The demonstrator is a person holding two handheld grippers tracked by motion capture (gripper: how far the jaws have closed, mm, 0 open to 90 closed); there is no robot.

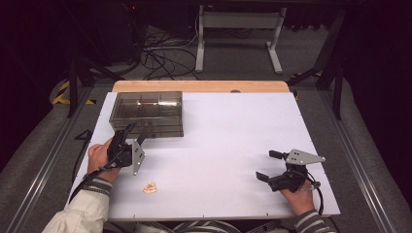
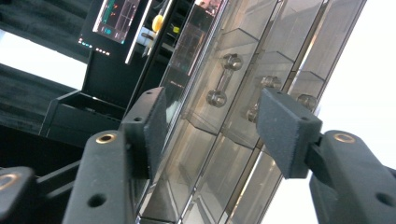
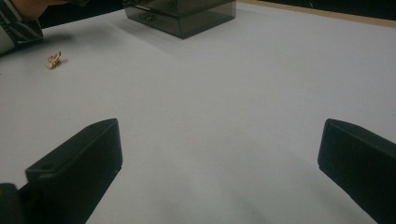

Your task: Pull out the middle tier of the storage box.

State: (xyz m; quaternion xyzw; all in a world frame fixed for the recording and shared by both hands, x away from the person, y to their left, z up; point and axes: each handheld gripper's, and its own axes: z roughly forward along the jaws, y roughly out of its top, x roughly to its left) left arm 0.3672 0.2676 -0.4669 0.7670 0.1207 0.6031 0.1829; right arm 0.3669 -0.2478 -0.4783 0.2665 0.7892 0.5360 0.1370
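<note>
A smoky clear plastic drawer box (image 1: 147,113) stands at the far left of the white table (image 1: 218,145). My left gripper (image 1: 134,133) is open right at the box's front face, tilted. In the left gripper view its jaws straddle the box's drawer fronts (image 2: 219,140), with clear knob handles (image 2: 223,79) just ahead of them. A small tan object (image 1: 150,188) lies near the front edge, below the left hand. My right gripper (image 1: 269,165) rests open at the front right, nothing between its jaws. The right gripper view shows the tan object (image 3: 53,60) and the box (image 3: 180,14) far off.
A wooden strip (image 1: 199,86) runs along the table's far edge. Beyond it on the floor are cables (image 1: 160,53) and a white desk frame (image 1: 238,34). The person's sleeves (image 1: 82,213) enter at the bottom.
</note>
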